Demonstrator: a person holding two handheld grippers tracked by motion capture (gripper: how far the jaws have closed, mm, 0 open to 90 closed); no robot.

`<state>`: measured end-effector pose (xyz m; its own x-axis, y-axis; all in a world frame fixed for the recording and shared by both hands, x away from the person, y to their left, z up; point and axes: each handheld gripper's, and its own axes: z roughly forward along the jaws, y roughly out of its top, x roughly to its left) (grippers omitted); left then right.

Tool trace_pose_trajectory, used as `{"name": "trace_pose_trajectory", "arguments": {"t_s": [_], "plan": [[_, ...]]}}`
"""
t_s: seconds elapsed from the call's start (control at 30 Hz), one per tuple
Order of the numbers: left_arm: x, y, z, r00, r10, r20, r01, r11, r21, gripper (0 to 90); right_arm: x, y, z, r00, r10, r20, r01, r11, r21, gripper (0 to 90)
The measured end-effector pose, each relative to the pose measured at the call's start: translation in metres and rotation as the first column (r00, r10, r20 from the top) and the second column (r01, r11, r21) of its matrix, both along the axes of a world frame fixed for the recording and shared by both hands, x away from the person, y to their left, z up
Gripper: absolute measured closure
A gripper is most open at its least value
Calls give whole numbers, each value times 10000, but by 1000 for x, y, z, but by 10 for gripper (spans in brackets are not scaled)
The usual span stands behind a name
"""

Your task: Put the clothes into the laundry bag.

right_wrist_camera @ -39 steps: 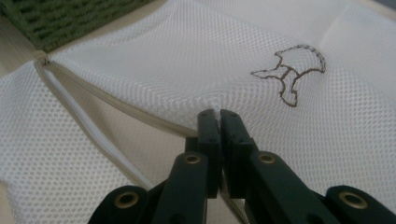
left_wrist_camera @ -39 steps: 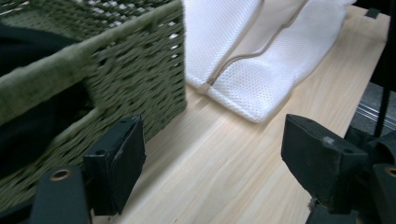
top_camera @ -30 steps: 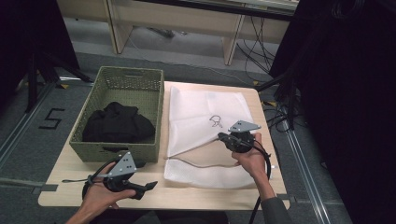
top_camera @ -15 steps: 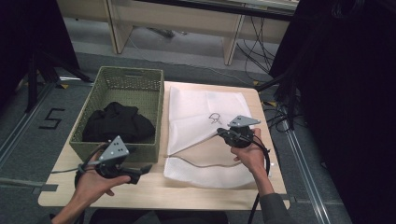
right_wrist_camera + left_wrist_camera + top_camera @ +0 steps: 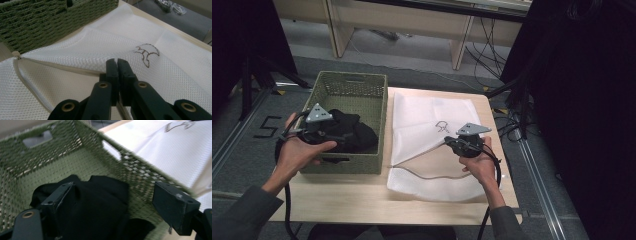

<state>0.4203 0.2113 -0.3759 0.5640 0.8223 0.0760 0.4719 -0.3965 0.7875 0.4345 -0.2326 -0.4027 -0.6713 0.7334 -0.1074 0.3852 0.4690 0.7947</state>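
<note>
Brown animal-shaped emblem [image 5: 146, 53] on white mesh bag [image 5: 75, 50]; floor marking "5" [image 5: 268, 127].

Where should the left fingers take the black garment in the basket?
Likely at the raised fold on top of the black garment, coming straight down from above. It lies crumpled low inside the basket, whose tall walls block any side approach. The open left gripper already points down at it.
</note>
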Motion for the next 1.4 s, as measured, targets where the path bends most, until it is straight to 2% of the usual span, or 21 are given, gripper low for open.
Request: {"name": "trace_pose_trajectory", "arguments": {"t_s": [0.07,0.13,0.2,0.23,0.37,0.43,0.5,0.53,0.57,0.63,0.67,0.73,0.9,1.03,1.07,1.13,1.17,1.2,1.27,1.33,1.4], "plan": [[12,0,-3,9994,8,-360,-13,9999,-136,185,0,0,0,10000,-53,-11,53,10000,45,887],[27,1,-3,9967,-203,-787,229,9992,317,191,0,0,-1,10000,-42,-12,42,10000,36,886],[43,3,-4,9950,32,-999,2,9994,344,179,0,1,-3,9998,-105,157,103,9999,115,886],[51,2,-4,9924,113,-1223,-81,9996,269,169,0,0,-1,10000,-24,-8,24,10000,2,886],[67,-1,-11,9886,232,-1487,-194,9995,267,194,2,-1,-2,9997,-51,240,49,9999,103,886],[74,-3,-21,9817,221,-1893,-300,9988,-390,195,2,-2,-2,9996,32,263,-32,10000,12,886],[80,0,-25,9764,259,-2142,-337,9989,-330,210,1,-2,-2,10000,46,-17,-46,10000,-69,886],[82,2,-28,9743,265,-2237,-275,9996,-13,209,1,-2,-2,10000,48,-10,-48,10000,-79,885],[84,1,-34,9773,443,-2072,-462,9989,-42,209,1,-2,-2,10000,48,-10,-48,10000,-79,885],[89,3,-43,9742,515,-2199,-498,9987,132,189,2,-1,-4,9999,21,129,-21,10000,-21,885],[90,4,-47,9708,569,-2331,-568,9984,72,164,2,-1,-3,10000,23,-88,-24,10000,-70,885],[93,6,-52,9580,427,-2836,-381,9990,217,161,3,-2,-4,9998,186,-9,-186,9997,-134,885],[96,5,-67,9520,363,-3040,-413,9991,-100,143,4,-2,-7,10000,5,12,-4,9999,-121,885],[95,0,-71,9546,217,-2970,-229,9997,-5,142,4,-3,-7,10000,-8,-44,8,9999,-135,884],[95,-1,-72,9480,162,-3179,-165,9999,16,141,4,-3,-7,10000,-19,-39,18,9999,-139,884],[96,-5,-77,9511,250,-3079,-271,9996,-25,134,4,-3,-7,10000,-7,-24,7,9999,-152,884],[96,-5,-78,9427,212,-3331,-157,9997,192,134,4,-3,-7,10000,-7,-24,7,9999,-152,884],[97,-7,-81,9417,341,-3347,-216,9989,409,132,4,-3,-7,10000,-8,-35,7,9999,-149,884],[99,-11,-88,9482,645,-3112,-401,9956,841,117,3,-3,-7,9999,-29,-110,28,9999,-132,884],[103,-13,-92,9446,879,-3162,-605,9936,955,89,3,-2,-7,9999,-51,-141,49,9999,-114,884],[106,-12,-97,9314,1097,-3472,-826,9923,920,56,2,-2,-7,9996,-72,-266,68,9999,-125,883]]}}
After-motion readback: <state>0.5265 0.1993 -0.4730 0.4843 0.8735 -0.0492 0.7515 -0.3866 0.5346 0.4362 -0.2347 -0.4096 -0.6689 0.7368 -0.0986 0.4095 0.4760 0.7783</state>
